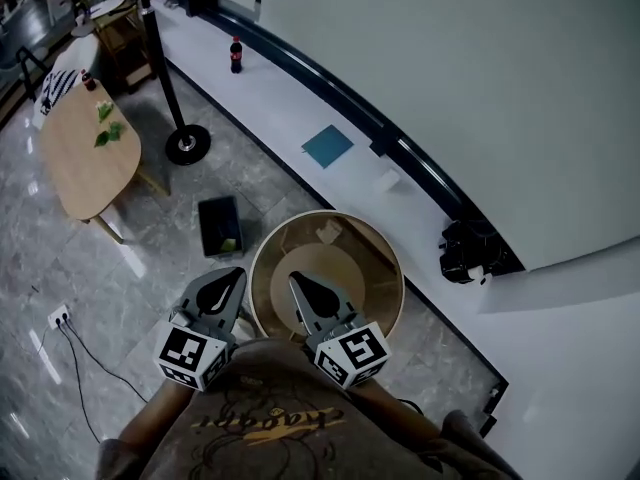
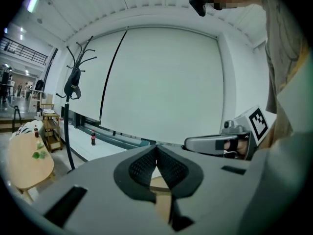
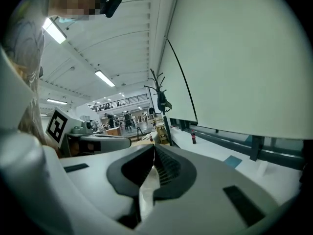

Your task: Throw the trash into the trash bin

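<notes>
currently both tools are being carried level and close to the person's chest, side by side, which is being read as a travelling or resting pose and not a reach. the left hand-held gripper (image 2: 156, 151) is being kept with its jaws pressed together and nothing between them. the right hand-held gripper (image 3: 154, 153) is likewise being kept closed and empty. no trash is being carried at this moment.

the black rectangular trash bin (image 1: 215, 216) is being left on the marble floor just ahead of the left tool. a greenish piece (image 1: 229, 244) is being seen inside it, so some trash is judged to be in already. under the two tools a round wooden tabletop (image 1: 380, 258) with a raised rim is being overlooked, and a pale crumpled scrap (image 1: 328, 232) is lying on its far side; this is judged to be trash not yet thrown away. further off, on the oval wooden tabletop (image 1: 80, 168), green scraps (image 1: 108, 134) are being left as well, well apart from the bin.

around these, a coat stand (image 1: 186, 144) is being seen with its round base on the floor between the oval tabletop and the bin, where it could be getting in the way of a walk between them. a cola bottle (image 1: 236, 55) and a teal square (image 1: 328, 146) are resting on the long white ledge (image 1: 290, 98) under the wall. a cable (image 1: 85, 368) is trailing over the floor at the left. nothing is standing between the closed tools and the pale scrap.
</notes>
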The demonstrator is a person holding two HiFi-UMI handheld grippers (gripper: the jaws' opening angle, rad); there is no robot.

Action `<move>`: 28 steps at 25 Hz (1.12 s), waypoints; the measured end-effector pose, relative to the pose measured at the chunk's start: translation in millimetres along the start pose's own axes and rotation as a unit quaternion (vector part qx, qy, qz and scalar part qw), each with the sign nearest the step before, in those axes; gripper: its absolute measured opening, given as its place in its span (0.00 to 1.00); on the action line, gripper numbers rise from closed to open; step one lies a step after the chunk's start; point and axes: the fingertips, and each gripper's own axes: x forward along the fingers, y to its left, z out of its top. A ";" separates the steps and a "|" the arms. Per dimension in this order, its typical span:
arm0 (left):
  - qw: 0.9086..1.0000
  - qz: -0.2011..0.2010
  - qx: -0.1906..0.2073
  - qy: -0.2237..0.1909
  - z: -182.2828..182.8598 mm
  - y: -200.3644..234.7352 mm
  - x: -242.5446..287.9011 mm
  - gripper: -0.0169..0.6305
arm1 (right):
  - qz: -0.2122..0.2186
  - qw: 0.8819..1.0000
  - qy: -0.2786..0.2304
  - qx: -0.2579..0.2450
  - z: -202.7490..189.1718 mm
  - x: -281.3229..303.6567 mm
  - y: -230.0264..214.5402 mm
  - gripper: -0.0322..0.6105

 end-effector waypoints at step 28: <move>1.000 0.005 -0.005 -0.008 3.4 -23.4 5.0 0.05 | 0.006 0.999 -0.031 -0.024 12.4 -20.4 1.2 0.08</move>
